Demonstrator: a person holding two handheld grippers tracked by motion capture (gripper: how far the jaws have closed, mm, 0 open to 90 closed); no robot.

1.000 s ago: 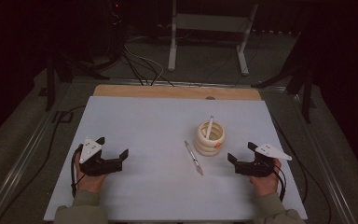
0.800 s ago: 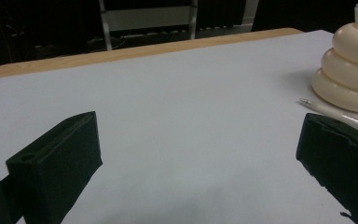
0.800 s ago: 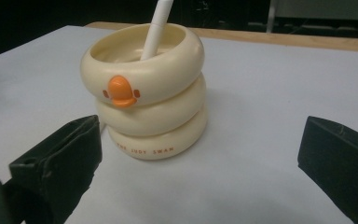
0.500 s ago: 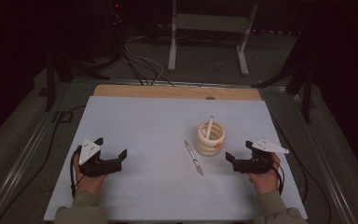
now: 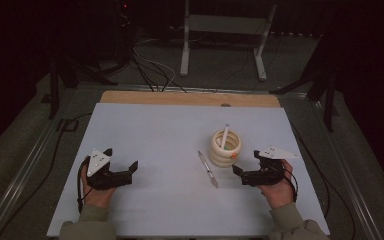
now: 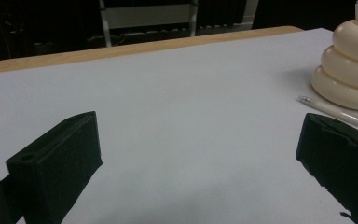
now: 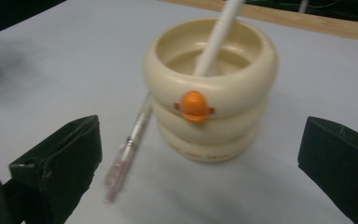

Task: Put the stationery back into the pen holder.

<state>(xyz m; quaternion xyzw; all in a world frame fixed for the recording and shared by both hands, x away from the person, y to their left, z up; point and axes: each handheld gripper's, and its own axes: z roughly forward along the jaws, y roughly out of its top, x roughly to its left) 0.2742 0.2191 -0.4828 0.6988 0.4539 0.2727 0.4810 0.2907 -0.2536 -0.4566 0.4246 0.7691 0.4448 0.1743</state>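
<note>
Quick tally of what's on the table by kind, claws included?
Pens: 2, one lying flat, one standing in the holder
Cream ringed pen holder: 1
Claws: 2, left claw and right claw, both open
Total: 5

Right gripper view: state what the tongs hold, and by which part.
Nothing is held. The right tongs stand open, jaws apart, facing the cream ringed pen holder; the pen lies on the table beside it.
</note>
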